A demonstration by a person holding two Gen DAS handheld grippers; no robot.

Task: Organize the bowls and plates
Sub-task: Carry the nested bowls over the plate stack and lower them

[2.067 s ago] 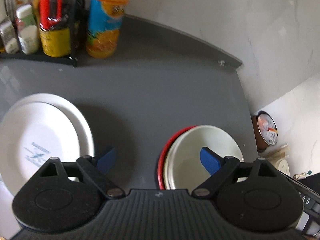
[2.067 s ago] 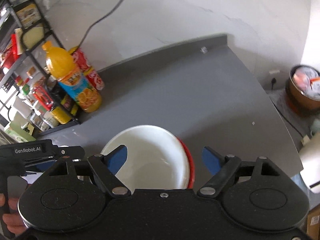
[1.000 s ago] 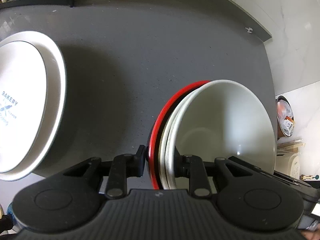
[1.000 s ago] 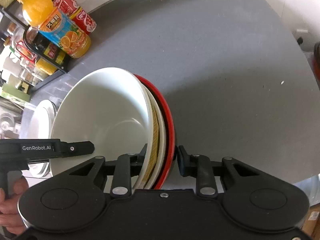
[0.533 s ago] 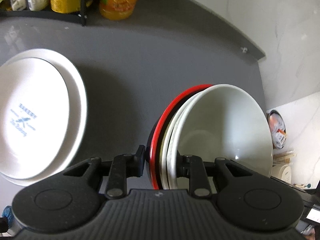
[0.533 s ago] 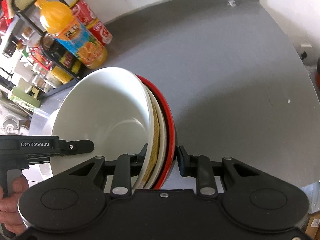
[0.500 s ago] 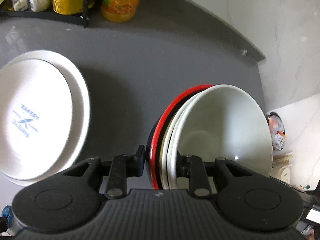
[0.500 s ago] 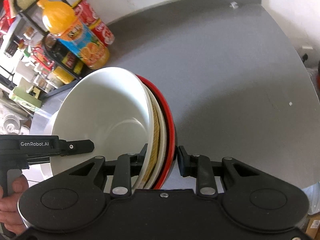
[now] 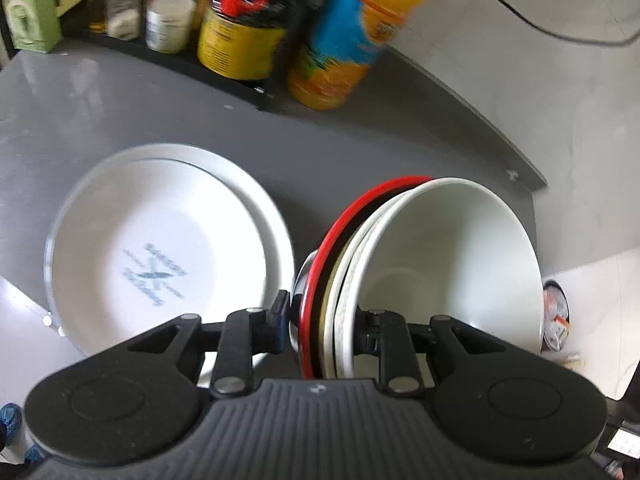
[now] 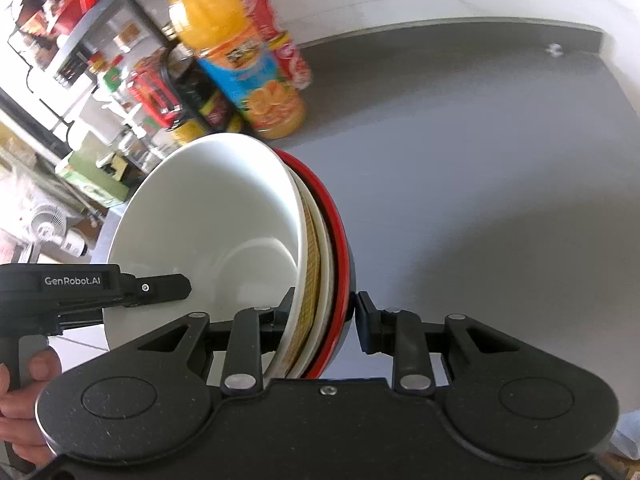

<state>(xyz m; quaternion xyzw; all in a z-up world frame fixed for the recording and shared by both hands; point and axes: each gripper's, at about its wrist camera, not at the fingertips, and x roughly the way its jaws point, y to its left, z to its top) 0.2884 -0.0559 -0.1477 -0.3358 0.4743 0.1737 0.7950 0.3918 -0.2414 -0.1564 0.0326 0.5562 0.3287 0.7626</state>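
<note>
Grey countertop (image 9: 168, 120) is seen beneath a nested bowl stack (image 9: 440, 264): white inside, red-rimmed outermost. Its rim is pinched at nine o'clock by the left gripper (image 9: 322, 322) and at three o'clock by the right gripper (image 10: 320, 322).

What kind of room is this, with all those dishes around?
Most likely a home kitchen. A grey countertop holds stacked white plates, a rack of jars and tins stands at the back, and an orange juice bottle sits beside it.

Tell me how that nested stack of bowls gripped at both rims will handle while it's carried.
The bowl stack looks rigid but probably heavy: several bowls nest inside the red-rimmed one. The left tongs and right tongs pinch only opposite rims, so the glossy white bowls could slip. They look ceramic, likely to chip if dropped on the grey counter.
</note>
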